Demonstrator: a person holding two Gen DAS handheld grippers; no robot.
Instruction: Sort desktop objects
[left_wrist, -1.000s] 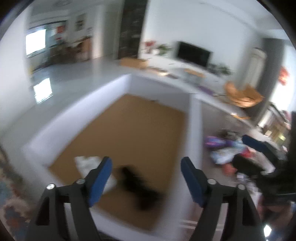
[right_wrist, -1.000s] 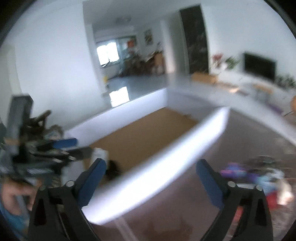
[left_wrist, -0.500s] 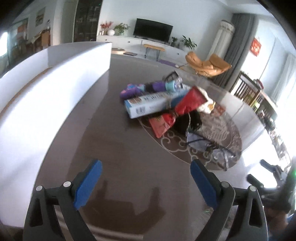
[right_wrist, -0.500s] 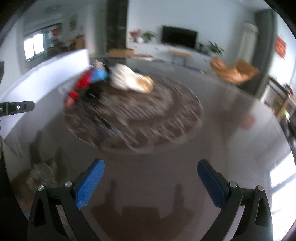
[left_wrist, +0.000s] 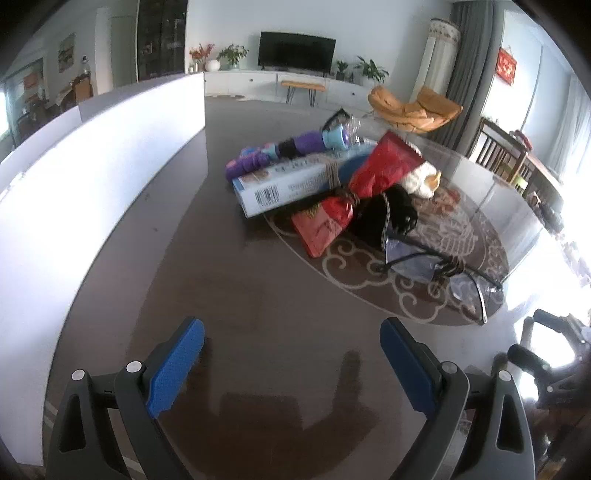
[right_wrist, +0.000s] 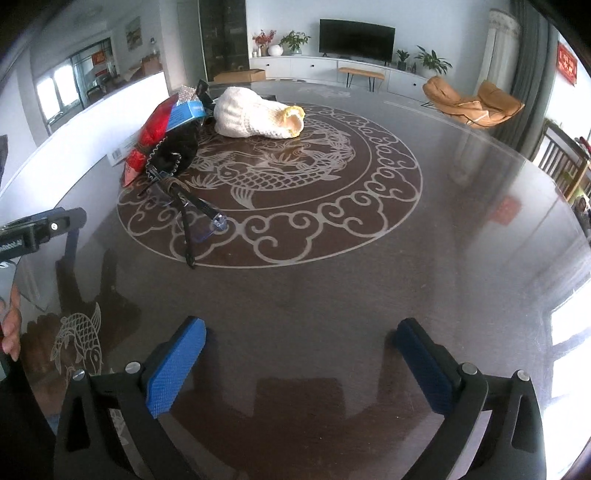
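Both grippers (left_wrist: 291, 330) (right_wrist: 299, 330) gape, blue ribbed pads (left_wrist: 173, 373) over glossy table (right_wrist: 369, 280)

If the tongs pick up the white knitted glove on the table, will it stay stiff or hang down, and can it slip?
The white knitted glove lies slumped and rumpled, so it will probably sag from wherever it is pinched. It looks like soft yarn, likely light for its size. Its coarse knit should grip the pads well, but on the glossy table a push would probably slide it rather than roll it.

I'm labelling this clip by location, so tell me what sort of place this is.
Most likely a home living room: a flat-screen TV on a long white cabinet, an orange lounge chair, and potted plants beyond the dark table.
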